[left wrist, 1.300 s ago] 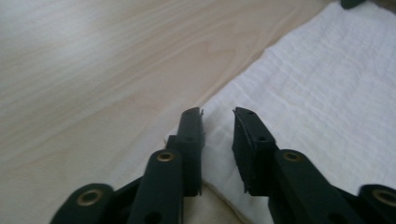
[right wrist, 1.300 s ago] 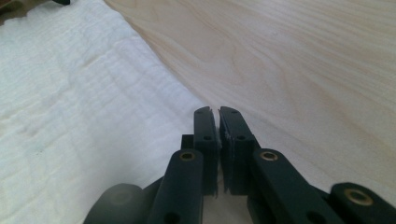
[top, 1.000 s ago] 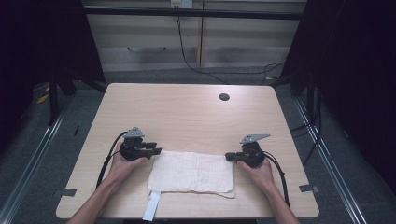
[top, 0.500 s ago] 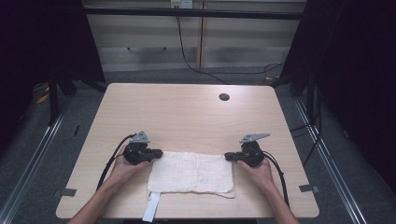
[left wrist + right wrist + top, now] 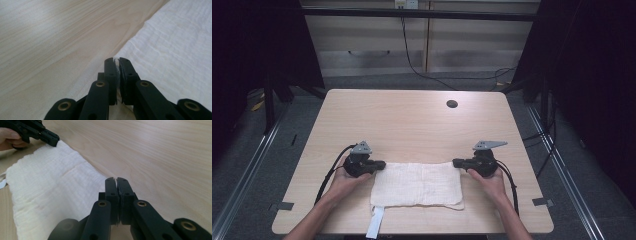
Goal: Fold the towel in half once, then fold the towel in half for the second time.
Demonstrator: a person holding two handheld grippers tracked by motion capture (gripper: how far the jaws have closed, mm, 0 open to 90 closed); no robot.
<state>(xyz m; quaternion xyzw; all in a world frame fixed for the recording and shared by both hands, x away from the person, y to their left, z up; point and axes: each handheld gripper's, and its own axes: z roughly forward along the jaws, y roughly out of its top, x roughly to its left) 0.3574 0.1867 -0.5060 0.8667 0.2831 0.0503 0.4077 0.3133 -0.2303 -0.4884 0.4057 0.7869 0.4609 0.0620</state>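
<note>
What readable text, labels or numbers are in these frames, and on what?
None readable.
White cloth: plain, no print; the white tag hanging from its near edge looks blank at this size.
Wooden table: bare, just a dark round grommet.
Left gripper and right gripper, both shut on the cloth's far corners: black, no markings.

a pale wood-grain surface (image 5: 412,125) with rounded corners carries a white cloth (image 5: 418,184), spread flat between the left claw (image 5: 379,164) and the right claw (image 5: 458,163). a white strap (image 5: 375,222) trails from the cloth's near corner, below the left claw. a small dark round hole (image 5: 452,104) sits well beyond the right claw.
</note>
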